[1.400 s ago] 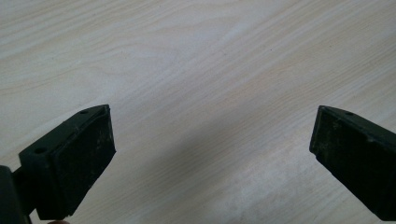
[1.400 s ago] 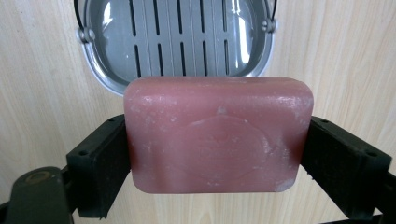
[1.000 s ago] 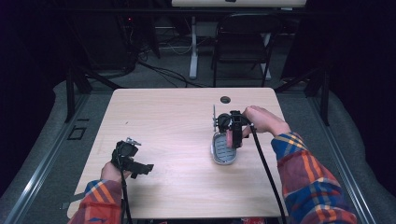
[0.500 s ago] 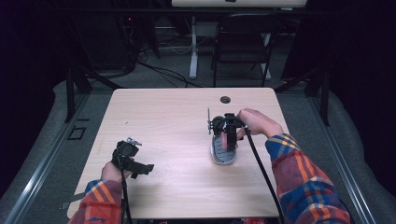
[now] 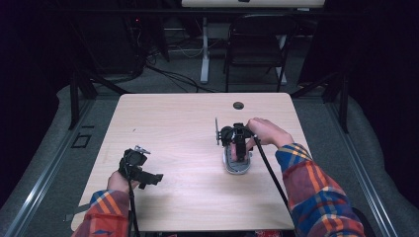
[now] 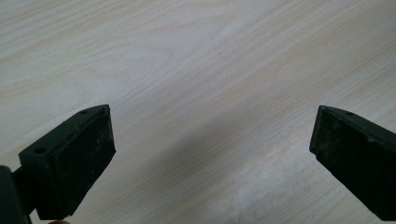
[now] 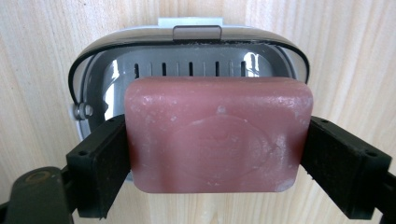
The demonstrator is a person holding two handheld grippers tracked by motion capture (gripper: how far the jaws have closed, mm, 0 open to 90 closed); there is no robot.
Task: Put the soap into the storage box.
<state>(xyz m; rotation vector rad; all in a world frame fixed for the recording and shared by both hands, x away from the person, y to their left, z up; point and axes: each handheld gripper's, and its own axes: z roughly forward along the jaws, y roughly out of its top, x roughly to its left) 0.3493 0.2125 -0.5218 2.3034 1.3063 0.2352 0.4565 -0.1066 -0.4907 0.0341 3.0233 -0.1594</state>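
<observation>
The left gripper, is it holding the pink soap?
No. The left gripper is open over bare table, while the pink soap sits between the jaws of the right gripper, above the soap dish.

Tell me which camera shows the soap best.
The right gripper view: the soap sits close up, clamped between the fingers over the grey case. In the high view the gripper hides it.

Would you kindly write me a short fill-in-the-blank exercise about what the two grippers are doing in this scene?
1. The right gripper is clamped on a reddish-brown bar of ____.
2. Beneath that bar sits an open grey ____ with drain slots.
3. The left gripper hovers with its fingers ____ over bare table.

Missing words: soap; soap dish; open
</observation>
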